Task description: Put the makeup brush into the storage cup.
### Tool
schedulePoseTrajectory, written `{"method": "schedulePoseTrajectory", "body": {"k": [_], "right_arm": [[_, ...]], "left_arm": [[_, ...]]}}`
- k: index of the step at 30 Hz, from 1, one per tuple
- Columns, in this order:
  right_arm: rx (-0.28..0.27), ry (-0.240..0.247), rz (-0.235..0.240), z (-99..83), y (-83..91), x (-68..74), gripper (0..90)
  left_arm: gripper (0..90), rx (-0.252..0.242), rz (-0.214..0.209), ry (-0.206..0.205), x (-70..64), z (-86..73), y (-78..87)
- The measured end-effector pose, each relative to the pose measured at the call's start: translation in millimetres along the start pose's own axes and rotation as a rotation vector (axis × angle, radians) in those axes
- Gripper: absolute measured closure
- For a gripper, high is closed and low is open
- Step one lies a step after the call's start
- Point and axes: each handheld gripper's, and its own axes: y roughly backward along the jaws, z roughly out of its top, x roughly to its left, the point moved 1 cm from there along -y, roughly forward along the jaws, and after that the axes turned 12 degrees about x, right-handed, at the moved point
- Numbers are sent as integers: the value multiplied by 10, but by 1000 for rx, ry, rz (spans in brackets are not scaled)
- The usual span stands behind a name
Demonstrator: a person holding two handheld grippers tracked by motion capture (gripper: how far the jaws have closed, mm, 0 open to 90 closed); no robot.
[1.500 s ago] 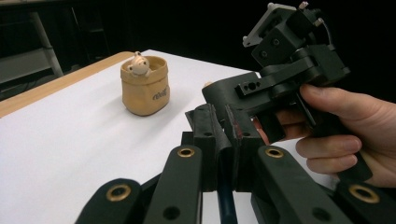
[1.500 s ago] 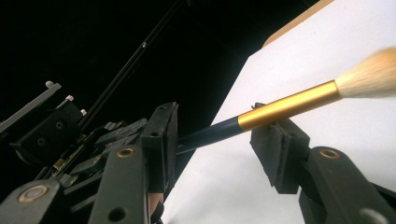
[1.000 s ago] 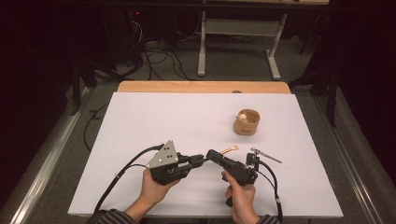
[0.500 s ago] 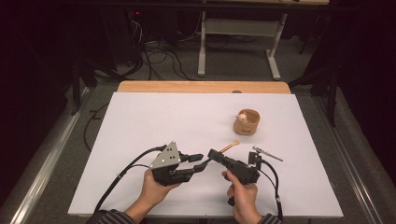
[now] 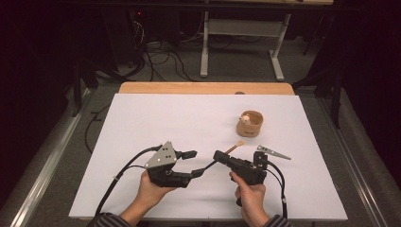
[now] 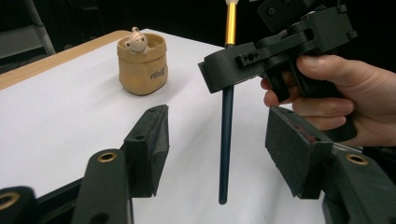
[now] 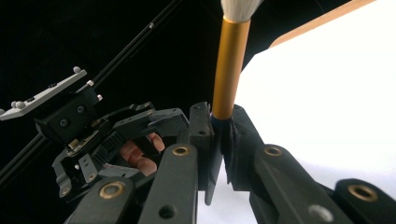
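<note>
The right gripper (image 5: 220,156) clamps one brush (image 6: 226,116) by its dark handle, above the white table (image 5: 156,118). The left gripper (image 6: 219,144) is wide open around the handle's lower end, touching nothing. One small pot (image 5: 249,124) holding a figurine stands beyond; one metal clip (image 5: 273,152), perhaps tweezers, lies nearby.

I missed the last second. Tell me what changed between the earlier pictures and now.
The left gripper opened around the dark handle end of the brush. The right gripper kept its grip on the brush and shifted slightly right. The small pot and the metal clip stayed put.
</note>
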Motion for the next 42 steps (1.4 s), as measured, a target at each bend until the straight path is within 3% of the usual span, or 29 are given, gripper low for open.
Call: {"method": "schedulePoseTrajectory", "body": {"k": [14, 21, 29, 34, 42], "right_arm": [[48, 75, -48, 72, 13, 14, 851], [66, 104, -71, 113, 34, 45, 851], [81, 148, -119, 181, 139, 43, 851], [99, 195, -158, 222, 197, 63, 851], [118, 244, -198, 279, 266, 67, 851]], "left_arm": [[333, 0, 91, 94, 209, -303, 376], [317, -37, 133, 145, 318, -488, 512], [292, -62, 168, 184, 406, -600, 544], [283, -60, 189, 176, 419, -628, 552], [282, -65, 202, 199, 461, -684, 550]]}}
